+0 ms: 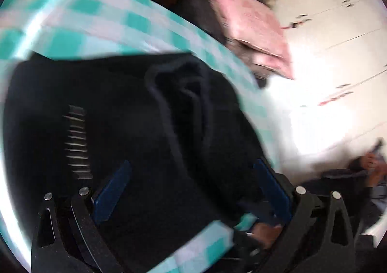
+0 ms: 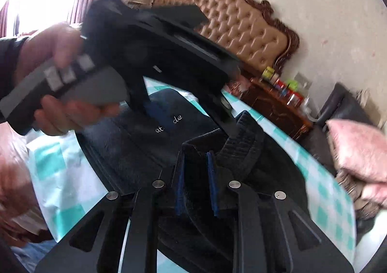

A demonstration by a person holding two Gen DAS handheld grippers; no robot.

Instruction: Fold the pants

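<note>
The black pants (image 1: 135,113) lie bunched on a teal-and-white checked cloth (image 1: 96,12). In the left wrist view my left gripper (image 1: 191,166) hovers over them with its blue-padded jaws wide apart and nothing between them. In the right wrist view my right gripper (image 2: 196,154) is shut on a ribbed fold of the pants (image 2: 241,142), near the waistband. The left gripper body (image 2: 154,50), held by a hand, hangs above the pants (image 2: 135,132), which show small white lettering.
A pink pillow (image 1: 251,29) lies on a dark sofa (image 1: 200,7) past the cloth's edge. A dark wooden cabinet (image 2: 278,106) with jars stands by a tufted headboard (image 2: 237,19). White cupboards (image 1: 338,31) stand to the right.
</note>
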